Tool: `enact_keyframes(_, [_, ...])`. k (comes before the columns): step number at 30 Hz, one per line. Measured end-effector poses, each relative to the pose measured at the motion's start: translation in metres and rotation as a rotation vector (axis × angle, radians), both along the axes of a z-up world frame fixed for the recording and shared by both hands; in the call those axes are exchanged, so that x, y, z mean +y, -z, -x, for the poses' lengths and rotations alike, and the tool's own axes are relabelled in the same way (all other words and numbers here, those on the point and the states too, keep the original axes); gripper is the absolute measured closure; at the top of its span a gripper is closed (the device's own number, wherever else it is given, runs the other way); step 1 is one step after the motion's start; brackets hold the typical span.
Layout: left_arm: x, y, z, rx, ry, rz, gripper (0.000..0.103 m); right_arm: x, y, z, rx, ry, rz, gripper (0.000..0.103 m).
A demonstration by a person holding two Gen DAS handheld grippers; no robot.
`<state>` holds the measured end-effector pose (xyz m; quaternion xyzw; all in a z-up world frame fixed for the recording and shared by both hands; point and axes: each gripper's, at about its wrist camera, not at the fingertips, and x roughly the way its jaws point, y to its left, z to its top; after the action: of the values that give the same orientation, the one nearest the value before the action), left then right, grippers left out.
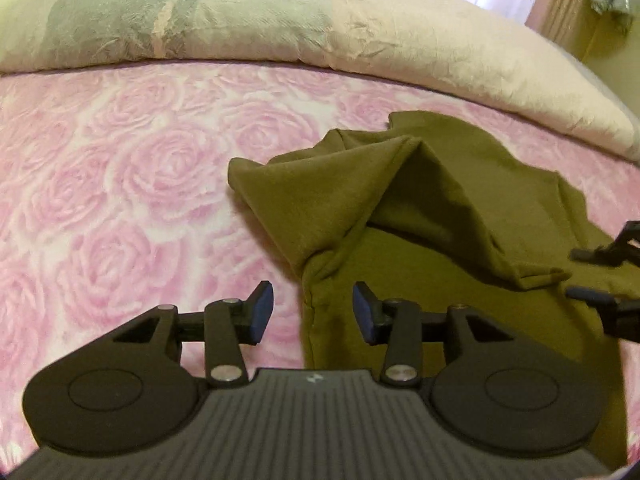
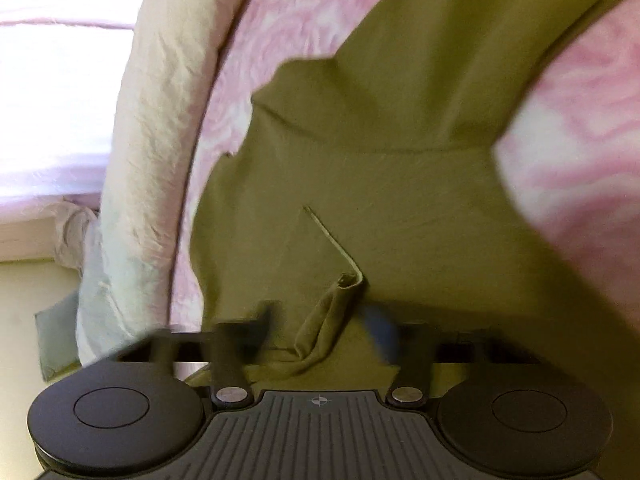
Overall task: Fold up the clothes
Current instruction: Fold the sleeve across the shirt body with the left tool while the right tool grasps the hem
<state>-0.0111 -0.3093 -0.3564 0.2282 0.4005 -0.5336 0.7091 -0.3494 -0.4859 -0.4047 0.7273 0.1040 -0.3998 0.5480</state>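
Note:
An olive green garment (image 1: 420, 208) lies crumpled on a pink rose-patterned bedspread (image 1: 120, 184), with one flap folded over into a raised ridge. My left gripper (image 1: 313, 312) is open low over the garment's near left edge; the hem runs between its blue-padded fingers. My right gripper (image 1: 571, 274) enters at the right edge, over the cloth. In the blurred right wrist view, the right gripper (image 2: 322, 326) is open, and a small bunched fold of the garment (image 2: 400, 180) stands between its fingers.
A bulky cream and grey-green duvet (image 1: 280, 20) lies along the far side of the bed, seen also as the duvet (image 2: 152, 140) beside the bedspread (image 2: 580, 120). A bright window (image 2: 48, 100) is beyond it. Open bedspread lies left of the garment.

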Motion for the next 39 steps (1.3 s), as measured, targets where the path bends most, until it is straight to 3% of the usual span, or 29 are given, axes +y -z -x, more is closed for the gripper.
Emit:
enact_keyframes(2, [-0.002,0.004,0.003,-0.012,0.017,-0.005,0.065,-0.005,0.009,-0.007,0.033,0.001,-0.041,0.067])
enact_keyframes(6, [-0.009,0.013,0.009,-0.049,0.046,-0.010,0.065,-0.012,0.014,-0.010,0.040,0.034,-0.024,0.067])
enact_keyframes(8, [-0.014,0.019,0.010,-0.083,0.055,-0.013,0.071,-0.017,0.013,-0.012,0.041,0.027,0.002,0.067])
enact_keyframes(9, [-0.017,0.022,0.010,-0.098,0.065,-0.014,0.078,-0.019,0.012,-0.013,0.044,0.016,0.018,0.083])
enact_keyframes(10, [-0.019,0.023,0.010,-0.108,0.080,-0.011,0.096,-0.022,0.012,-0.014,0.046,0.004,0.035,0.098])
enact_keyframes(11, [-0.020,0.024,0.010,-0.115,0.098,-0.009,0.097,-0.025,0.010,-0.015,0.048,-0.008,0.053,0.101])
enact_keyframes(13, [-0.017,0.021,0.011,-0.150,0.113,0.005,0.098,-0.028,-0.012,-0.016,0.054,-0.055,0.205,0.101])
enact_keyframes(15, [-0.009,0.019,0.012,-0.172,0.131,0.026,0.098,-0.023,-0.049,-0.011,0.075,-0.095,0.443,0.101])
enact_keyframes(18, [-0.002,0.023,0.014,-0.188,0.160,0.007,0.098,-0.008,-0.088,0.009,0.102,-0.133,0.669,0.101])
enact_keyframes(20, [-0.003,0.028,0.014,-0.192,0.168,-0.006,0.098,-0.008,-0.077,0.021,0.196,-0.160,0.613,0.101])
enact_keyframes(22, [-0.008,0.030,0.015,-0.207,0.187,-0.019,0.098,-0.016,-0.040,0.034,0.281,-0.148,0.446,0.101])
enact_keyframes(24, [-0.010,0.031,0.016,-0.228,0.213,-0.028,0.098,-0.022,-0.013,0.046,0.312,-0.107,0.343,0.101])
enact_keyframes(26, [-0.007,0.030,0.017,-0.251,0.248,-0.024,0.098,-0.022,-0.010,0.054,0.263,-0.056,0.342,0.101])
enact_keyframes(29, [-0.004,0.033,0.016,-0.261,0.262,-0.029,0.098,-0.014,-0.027,0.045,0.253,-0.085,0.460,0.101])
enact_keyframes(32, [-0.007,0.032,0.016,-0.240,0.242,-0.052,0.095,-0.021,-0.021,0.037,0.314,-0.140,0.406,0.101])
enact_keyframes(34, [-0.007,0.026,0.012,-0.208,0.225,-0.063,0.093,-0.023,-0.013,0.039,0.342,-0.167,0.342,0.101])
enact_keyframes(39, [-0.001,0.011,-0.021,0.002,0.083,-0.064,0.093,-0.026,-0.034,0.039,0.423,-0.235,0.379,0.100])
